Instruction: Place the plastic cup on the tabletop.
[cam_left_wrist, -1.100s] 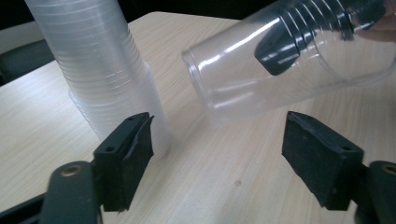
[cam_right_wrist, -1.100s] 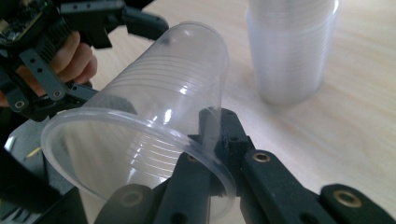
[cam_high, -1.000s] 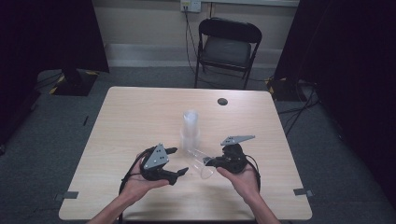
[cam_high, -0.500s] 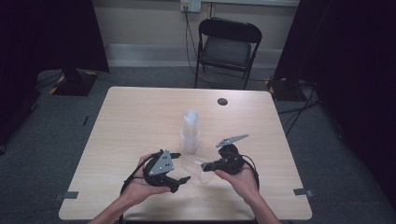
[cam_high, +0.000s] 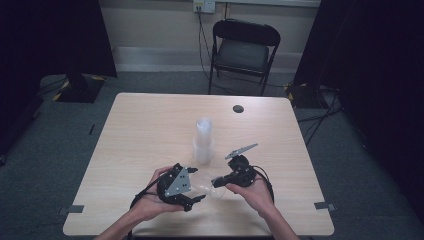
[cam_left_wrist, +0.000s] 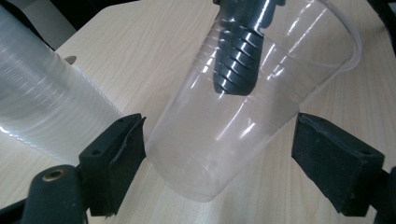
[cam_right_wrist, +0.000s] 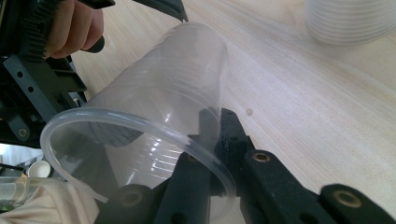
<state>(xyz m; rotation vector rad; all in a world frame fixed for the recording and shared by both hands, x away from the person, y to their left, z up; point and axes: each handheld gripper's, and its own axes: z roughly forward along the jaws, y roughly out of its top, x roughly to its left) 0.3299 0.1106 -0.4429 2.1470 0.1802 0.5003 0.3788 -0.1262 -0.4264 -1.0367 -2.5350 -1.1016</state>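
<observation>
A clear plastic cup (cam_high: 205, 186) lies tilted between my two grippers near the table's front edge. My right gripper (cam_high: 216, 181) is shut on its rim, with one finger (cam_left_wrist: 239, 56) inside the cup and the other outside (cam_right_wrist: 233, 135). My left gripper (cam_left_wrist: 219, 140) straddles the cup's (cam_left_wrist: 205, 154) base. Its jaws have just been opening, and the pads (cam_left_wrist: 327, 158) now stand off the cup wall. In the right gripper view the cup (cam_right_wrist: 163, 88) points toward the left hand. In the high view the left gripper (cam_high: 196, 194) sits just left of the cup.
A tall stack of clear cups (cam_high: 203, 142) stands mid-table just beyond the grippers, and appears as the stack (cam_left_wrist: 42, 107) and the stack (cam_right_wrist: 350, 18) in the gripper views. A small black disc (cam_high: 238, 108) lies near the far edge of the table (cam_high: 140, 130). A folding chair (cam_high: 245, 50) stands behind.
The left gripper has slid a little toward the front edge and toward the cup, and its jaws stand wider. The right hand has shifted slightly left, still holding the cup.
</observation>
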